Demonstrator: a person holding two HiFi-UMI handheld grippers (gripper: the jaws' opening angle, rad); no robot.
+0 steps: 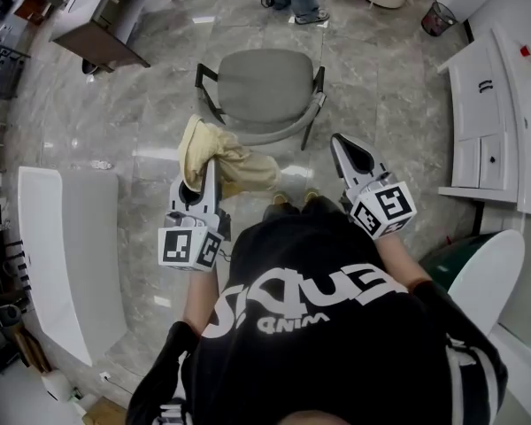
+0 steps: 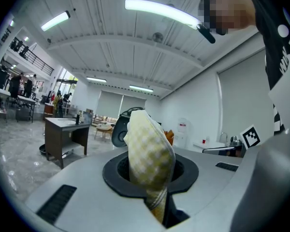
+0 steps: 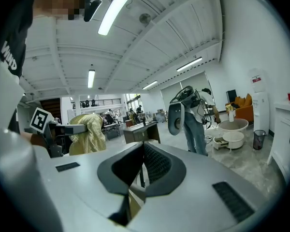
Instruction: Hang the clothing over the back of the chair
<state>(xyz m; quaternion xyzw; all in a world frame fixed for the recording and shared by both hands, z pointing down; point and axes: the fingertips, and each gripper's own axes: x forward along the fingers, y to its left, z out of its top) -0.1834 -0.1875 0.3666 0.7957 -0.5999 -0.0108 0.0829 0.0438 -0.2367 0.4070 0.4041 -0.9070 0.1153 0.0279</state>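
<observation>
Setting: a person stands on a glossy tiled floor, facing a grey chair whose curved back is the side nearest them.

Clothing: a pale yellow checked garment is held in the air just short of the chair back, towards its left end. It is bunched and droops down from the grip, touching neither chair nor floor.

Left gripper: its fingers are narrow and clamped on a fold of the garment, which bulges up between them in the left gripper view.

Right gripper: it is level with the left one and well apart from the cloth. Its fingers appear to be together with nothing between them, though the slit is dim.

Step in hand: carrying the garment up to the chair back, judging by how things lie.

Doing it well: lift the bunch above the top edge of the back and take it across so about half falls on each side. The free gripper could take a second corner to spread the cloth first. Let go only once the weight is balanced, or it may slide off.
</observation>
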